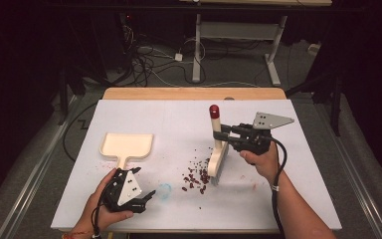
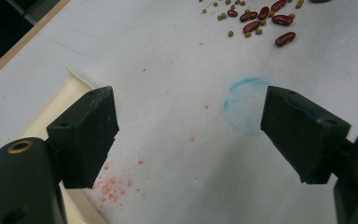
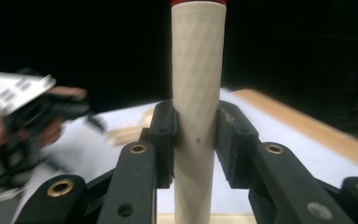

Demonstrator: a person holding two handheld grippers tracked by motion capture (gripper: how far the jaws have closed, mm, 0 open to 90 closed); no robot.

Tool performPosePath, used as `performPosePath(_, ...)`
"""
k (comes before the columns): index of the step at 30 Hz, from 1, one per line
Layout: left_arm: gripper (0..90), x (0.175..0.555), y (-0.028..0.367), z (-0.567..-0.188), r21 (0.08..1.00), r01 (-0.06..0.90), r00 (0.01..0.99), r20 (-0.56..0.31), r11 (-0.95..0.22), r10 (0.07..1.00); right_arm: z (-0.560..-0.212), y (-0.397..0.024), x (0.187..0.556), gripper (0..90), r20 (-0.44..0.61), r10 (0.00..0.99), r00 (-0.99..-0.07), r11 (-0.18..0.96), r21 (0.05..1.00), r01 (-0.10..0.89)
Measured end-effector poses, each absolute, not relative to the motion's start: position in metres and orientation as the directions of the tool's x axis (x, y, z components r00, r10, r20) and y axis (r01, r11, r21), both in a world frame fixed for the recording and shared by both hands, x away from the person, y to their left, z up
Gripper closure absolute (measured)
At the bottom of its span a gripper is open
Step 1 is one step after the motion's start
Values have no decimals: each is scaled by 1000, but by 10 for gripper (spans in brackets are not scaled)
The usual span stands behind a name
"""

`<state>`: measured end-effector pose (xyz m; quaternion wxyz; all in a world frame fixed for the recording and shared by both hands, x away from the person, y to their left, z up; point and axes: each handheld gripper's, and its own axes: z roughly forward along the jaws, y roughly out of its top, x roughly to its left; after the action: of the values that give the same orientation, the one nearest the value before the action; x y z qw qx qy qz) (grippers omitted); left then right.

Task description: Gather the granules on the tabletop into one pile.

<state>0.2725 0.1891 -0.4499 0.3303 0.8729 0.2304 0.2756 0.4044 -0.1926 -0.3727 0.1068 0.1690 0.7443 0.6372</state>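
Meanwhile right gripper (image 1: 222,131) clamped cream brush (image 1: 218,158) handle, bristles standing among scattered beans (image 1: 195,178). Left gripper (image 1: 145,198) hung released, jaws apart, beside dustpan (image 1: 127,146).

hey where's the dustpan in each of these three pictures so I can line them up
High view: the dustpan lies flat, left of centre, handle toward the left hand-held gripper.
Left gripper view: its cream rim peeks out at the left edge behind one jaw.
Right gripper view: a blurred cream piece left of the brush handle.
Shared landmark: the white table cover.
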Motion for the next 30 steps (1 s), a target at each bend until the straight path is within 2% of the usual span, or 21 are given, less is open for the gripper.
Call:
performPosePath(1, 182, 273, 189, -450, 704, 220, 742, 329, -676, 584, -369, -192, 403, 706, 62, 438, -897, 111, 986, 122)
performPosePath(2, 182, 273, 188, -450, 702, 219, 743, 330, -677, 582, -361, -189, 400, 705, 44, 538, -842, 85, 991, 106)
performPosePath(4, 182, 273, 187, -450, 702, 217, 745, 330, -679, 580, -356, -184, 399, 705, 48, 628, -777, 57, 993, 107)
performPosePath(5, 182, 273, 187, -450, 698, 217, 746, 333, -682, 577, -356, -184, 399, 705, 48, 628, -777, 57, 993, 107)
performPosePath(8, 182, 274, 186, -450, 699, 215, 748, 332, -683, 575, -352, -170, 407, 706, 47, 737, -674, 33, 994, 105)
performPosePath(9, 182, 274, 186, -450, 698, 214, 749, 332, -683, 573, -352, -170, 407, 706, 47, 737, -674, 33, 994, 105)
performPosePath(10, 182, 274, 186, -450, 695, 213, 752, 332, -686, 570, -352, -161, 412, 706, 35, 784, -620, 31, 995, 94)
performPosePath(13, 182, 274, 187, -451, 696, 211, 752, 332, -686, 569, -354, -151, 422, 706, 29, 822, -568, 36, 994, 102)
performPosePath(14, 182, 274, 187, -451, 698, 212, 753, 329, -684, 570, -358, -145, 430, 706, 74, 844, -531, -7, 992, 127)
performPosePath(16, 182, 274, 188, -451, 702, 213, 752, 327, -680, 573, -360, -139, 436, 706, 97, 860, -502, -34, 991, 133)
performPosePath(20, 182, 274, 191, -451, 704, 215, 754, 321, -677, 573, -371, -121, 442, 706, 37, 898, -439, 11, 994, 106)
performPosePath(25, 182, 273, 193, -451, 709, 208, 756, 321, -674, 571, -385, -108, 441, 706, 10, 915, -403, 34, 994, 102)
performPosePath(30, 182, 272, 193, -450, 712, 201, 756, 324, -673, 568, -400, -101, 434, 706, 6, 915, -404, 50, 990, 130)
